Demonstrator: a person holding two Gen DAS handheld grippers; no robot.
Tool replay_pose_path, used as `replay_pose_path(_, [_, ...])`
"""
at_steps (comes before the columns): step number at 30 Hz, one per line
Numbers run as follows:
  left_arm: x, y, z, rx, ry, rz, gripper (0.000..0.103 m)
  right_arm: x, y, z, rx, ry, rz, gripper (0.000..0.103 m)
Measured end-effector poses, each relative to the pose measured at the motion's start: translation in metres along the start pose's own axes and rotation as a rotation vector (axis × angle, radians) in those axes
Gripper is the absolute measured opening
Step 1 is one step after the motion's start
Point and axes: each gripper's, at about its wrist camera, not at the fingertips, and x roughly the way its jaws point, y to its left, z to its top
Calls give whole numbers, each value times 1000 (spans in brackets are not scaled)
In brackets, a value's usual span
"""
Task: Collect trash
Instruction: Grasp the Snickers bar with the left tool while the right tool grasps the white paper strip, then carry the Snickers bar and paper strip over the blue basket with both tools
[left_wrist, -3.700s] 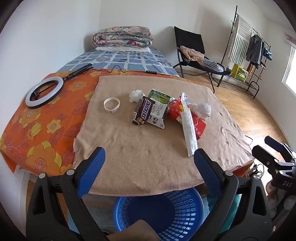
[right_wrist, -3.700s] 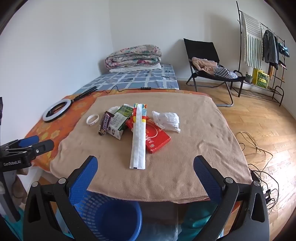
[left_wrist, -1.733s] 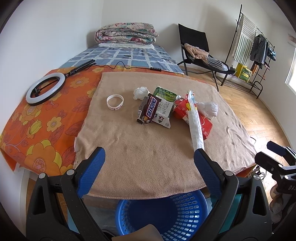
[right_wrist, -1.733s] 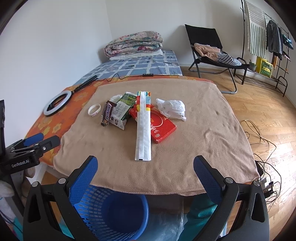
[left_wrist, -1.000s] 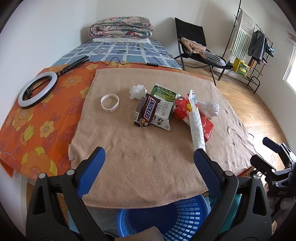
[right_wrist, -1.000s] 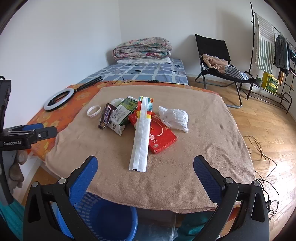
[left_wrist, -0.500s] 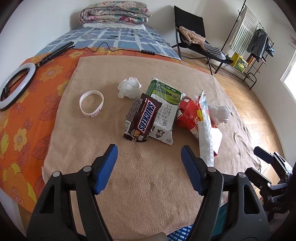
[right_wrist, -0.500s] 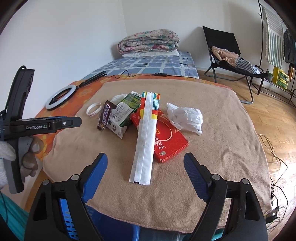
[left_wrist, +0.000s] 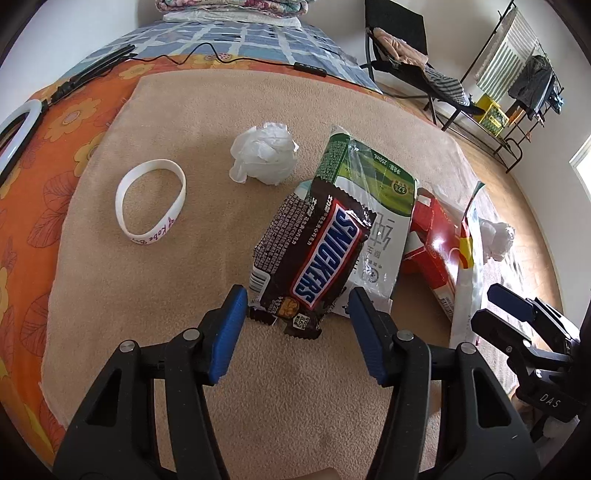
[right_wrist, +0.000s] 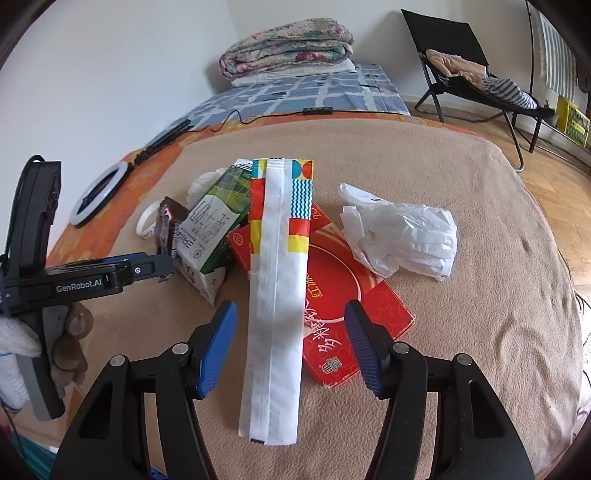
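Trash lies on a tan towel (left_wrist: 207, 122). A brown Snickers wrapper (left_wrist: 314, 254) rests on a green-and-white milk carton (left_wrist: 373, 192). My left gripper (left_wrist: 297, 302) is open, its jaws on either side of the wrapper's near end. A long white paper sleeve (right_wrist: 279, 280) lies across a red box (right_wrist: 343, 314). My right gripper (right_wrist: 290, 314) is open, straddling the sleeve's middle. A crumpled white bag (right_wrist: 402, 232) lies right of the box. A crumpled tissue (left_wrist: 264, 151) and a white wristband (left_wrist: 149, 199) lie to the left.
The towel covers an orange flowered cloth (left_wrist: 48, 136) holding a ring light (right_wrist: 99, 195). Behind are a blue checked bed (right_wrist: 303, 92) with a folded quilt (right_wrist: 284, 48), a black chair (right_wrist: 461, 70) and a clothes rack (left_wrist: 524, 74). Cables lie across the far edge.
Both grippers have moved forward and down over the towel and their jaws have narrowed. The left now frames the Snickers wrapper, the right the paper sleeve. The blue basket has left view.
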Motion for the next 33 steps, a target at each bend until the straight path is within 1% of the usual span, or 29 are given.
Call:
replay_pose_path(1, [2,0,1,3,-1,7,58,3,0,0,0,4,-4,60])
replay_pose_path(3, [7,2,3,1,2,10,53,8,2,1,-4,9,-11,59])
replay_pose_path(5, [8,5,4,-13,2,0,52,12,6,2,-17,13,-25,53])
replay_pose_path(7, [7,6,4,-12,0,-5,46,17,8,2,-28,18,-36,51])
replay_pose_path(8, [6,6,4,-8,0,-7,40,18,8,3,-35,15,-45,50])
replay_pose_path(9, [5,6,4,-5,-1,-8,34,17,10,3,-44,12,-52,45])
replay_pose_path(10, [4,6,4,-4,-2,-9,32,17,12,4,-50,11,-54,37])
replay_pose_path(13, [3,9,5,-13,-3,-13,23,15,13,7,-53,12,-42,26])
replay_pose_path(14, [1,10,4,-17,-5,-14,21,16,13,8,-49,12,-33,23])
replay_pose_path(15, [0,11,4,-20,-8,-17,20,15,12,8,-44,12,-23,15])
replay_pose_path(16, [-2,12,3,-22,-10,-21,20,15,11,9,-38,12,-13,10])
replay_pose_path(23, [-17,10,0,-7,-34,-30,18,7,10,7,-20,-6,38,7])
replay_pose_path(26, [-30,8,-4,1,-49,-33,18,-2,12,8,-8,-27,62,7])
replay_pose_path(33, [-69,8,-18,-5,-83,-54,18,-30,25,5,-27,-64,97,7])
